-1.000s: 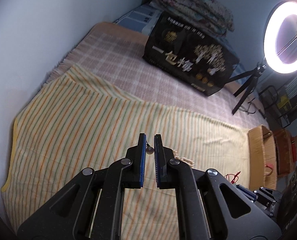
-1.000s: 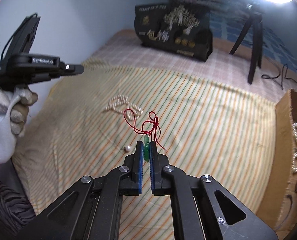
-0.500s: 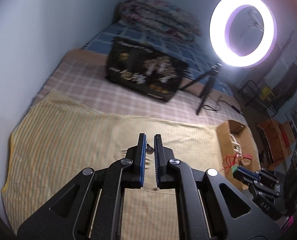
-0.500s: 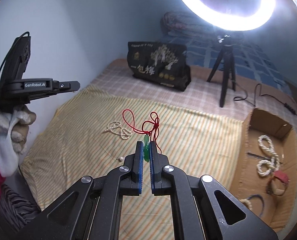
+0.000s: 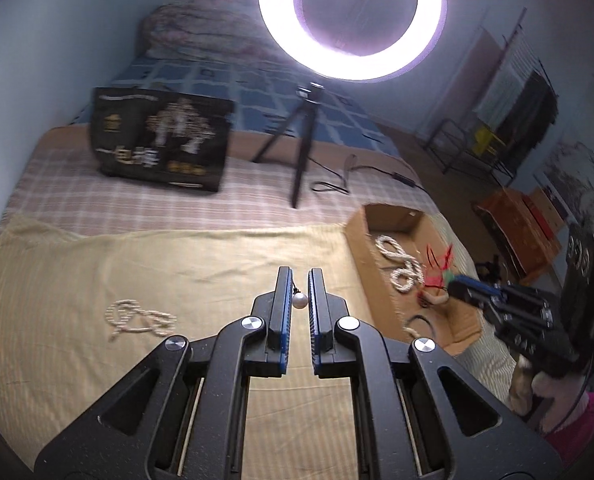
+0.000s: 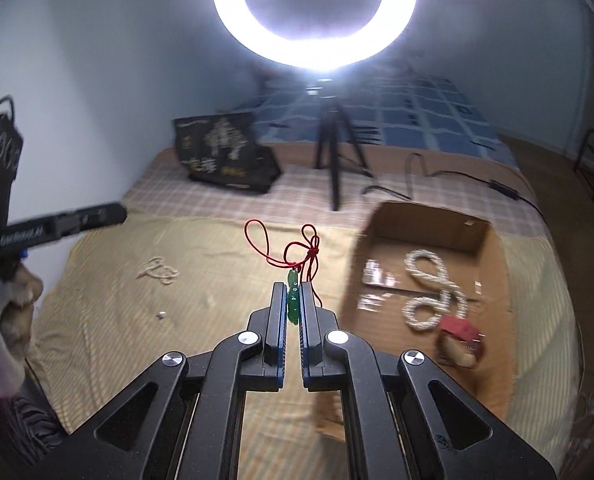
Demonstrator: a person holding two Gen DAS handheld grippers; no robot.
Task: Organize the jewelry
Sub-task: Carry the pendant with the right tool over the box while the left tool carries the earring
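Both hands loaded, both off the bed. Left gripper [image 5: 299, 280] has its jaws pinched on a small pearl earring [image 5: 299, 300], held by little more than the round bead itself; the right gripper [image 6: 293, 292] is clamped on a green pendant [image 6: 293, 302] with its red cord [image 6: 297, 246] looping free above the fingertips. Cardboard box [image 6: 493, 248] sits to the right on the bed, already holding a pearl necklace [image 6: 433, 292] and a few other pieces I cannot make out. Risks as I judge them: the pearl is smooth and round, so any slackening or jolt could squirt it out, and it would be hard to find on the striped cloth; the cord could snag the box wall or the necklace inside on the way down, dragging pieces back out when the gripper lifts; the cord may also cling to the pads on release. In the left view the right gripper is at the box, so the two could collide if both go in at once. A second pearl strand [image 5: 137, 316] and one small loose bead [image 6: 162, 314] lie on the yellow striped cloth [image 5: 77, 360], not yet sorted. Surface is soft, wrinkled bedding: things sink and hide. Beyond: checked blanket, black printed bag [image 5: 161, 140], ring light [image 5: 351, 20] on a tripod, pale blue walls.
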